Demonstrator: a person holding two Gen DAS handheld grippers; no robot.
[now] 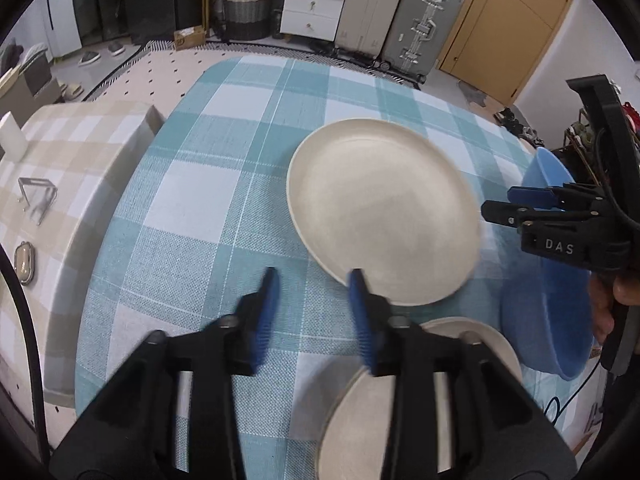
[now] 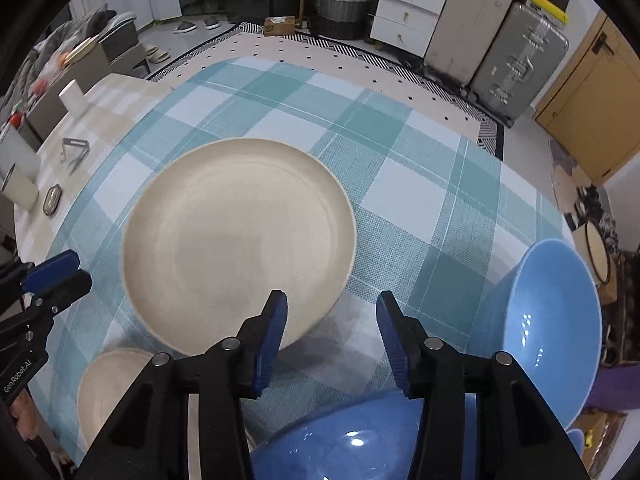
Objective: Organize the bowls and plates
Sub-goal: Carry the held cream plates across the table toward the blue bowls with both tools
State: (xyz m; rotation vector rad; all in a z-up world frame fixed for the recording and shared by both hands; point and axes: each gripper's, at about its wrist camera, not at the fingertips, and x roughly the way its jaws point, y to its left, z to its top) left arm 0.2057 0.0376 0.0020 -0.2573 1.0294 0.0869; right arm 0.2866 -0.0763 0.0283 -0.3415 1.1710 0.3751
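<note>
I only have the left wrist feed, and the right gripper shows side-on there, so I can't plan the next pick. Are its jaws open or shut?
Observer: Open. The right gripper holds nothing, and only tablecloth shows between its jaws.
Operator: What's nearest it?
Observer: A blue bowl just beneath it, at the bottom edge of the right wrist view.
Operator: Any other bowl?
Observer: Yes, a second blue bowl to its right, empty inside.

Cloth (image 1: 208, 208) left of plate (image 1: 380, 208) open (bare).
</note>
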